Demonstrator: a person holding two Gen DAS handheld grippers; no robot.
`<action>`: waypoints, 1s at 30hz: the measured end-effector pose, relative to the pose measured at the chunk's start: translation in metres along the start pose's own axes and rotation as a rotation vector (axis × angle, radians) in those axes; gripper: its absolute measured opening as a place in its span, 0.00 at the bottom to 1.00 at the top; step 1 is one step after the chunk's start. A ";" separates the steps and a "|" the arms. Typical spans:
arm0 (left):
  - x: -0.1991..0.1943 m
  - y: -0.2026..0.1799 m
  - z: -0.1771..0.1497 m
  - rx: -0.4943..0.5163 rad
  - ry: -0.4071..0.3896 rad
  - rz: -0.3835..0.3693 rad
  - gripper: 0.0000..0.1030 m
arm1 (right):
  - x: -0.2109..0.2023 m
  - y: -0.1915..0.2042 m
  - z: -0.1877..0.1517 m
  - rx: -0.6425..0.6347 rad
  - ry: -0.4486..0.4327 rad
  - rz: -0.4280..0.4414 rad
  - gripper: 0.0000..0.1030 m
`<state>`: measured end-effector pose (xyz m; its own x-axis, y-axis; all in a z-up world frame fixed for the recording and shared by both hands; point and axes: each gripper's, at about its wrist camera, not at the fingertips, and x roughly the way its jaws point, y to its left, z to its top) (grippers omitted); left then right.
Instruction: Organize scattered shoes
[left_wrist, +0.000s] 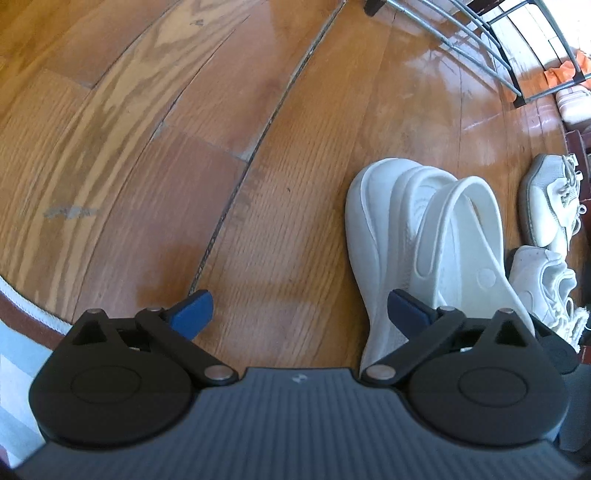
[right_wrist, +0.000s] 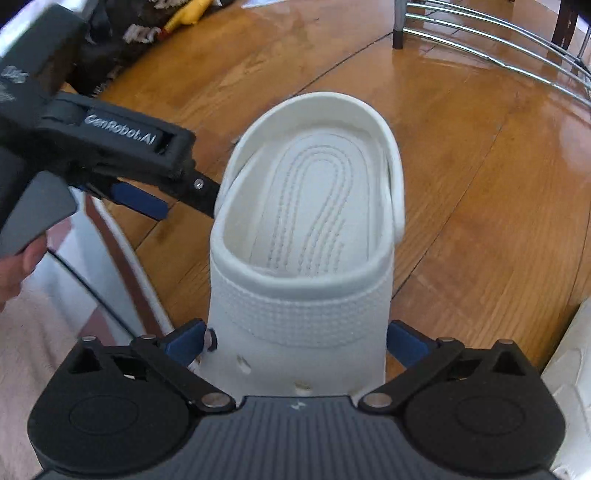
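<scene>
Wooden floor (left_wrist: 155, 155) fills the left wrist view, glossy with glare toward the far right corner. Cut off at the near left edge is a striped rug (left_wrist: 22, 354). The left gripper (left_wrist: 299, 314) hangs low over bare boards, its blue fingers spread wide with nothing between them. Just right of it a white clog (left_wrist: 424, 240) lies on the floor, its toe hidden behind the right finger. Two white sneakers (left_wrist: 546, 206) sit beside it at the right edge, partly cropped. A metal shoe rack (left_wrist: 480, 48) stands at the far right; pale shoes and something orange under it are too blurred to name.

From the right wrist view, the right gripper (right_wrist: 295, 343) is closed on the clog (right_wrist: 306, 229) at its toe end, one blue finger pressed to each side, heel strap pointing away. The sole and whatever is under it are hidden. The left gripper (right_wrist: 147, 199) sits at the left, fingers beside the clog's heel, a fingertip of the person's hand (right_wrist: 14, 269) showing at the edge. Dark clutter (right_wrist: 122, 40) at the far left corner is hard to make out.
</scene>
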<state>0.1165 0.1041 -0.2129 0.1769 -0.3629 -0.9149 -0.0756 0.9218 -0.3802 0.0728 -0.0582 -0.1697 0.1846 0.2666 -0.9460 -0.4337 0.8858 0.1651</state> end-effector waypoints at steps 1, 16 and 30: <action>0.000 -0.001 0.000 0.005 -0.005 0.001 0.99 | 0.003 0.001 0.000 0.006 -0.002 -0.009 1.00; -0.094 -0.067 0.039 0.111 -0.242 -0.264 1.00 | -0.058 -0.103 -0.020 0.548 -0.339 0.512 0.99; -0.206 -0.099 0.069 0.186 -0.459 -0.009 1.00 | -0.278 -0.121 0.081 0.226 -0.657 0.390 0.99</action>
<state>0.1555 0.0969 0.0228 0.5941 -0.3120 -0.7414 0.0970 0.9428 -0.3189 0.1448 -0.2084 0.0956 0.5691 0.6801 -0.4621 -0.3976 0.7196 0.5693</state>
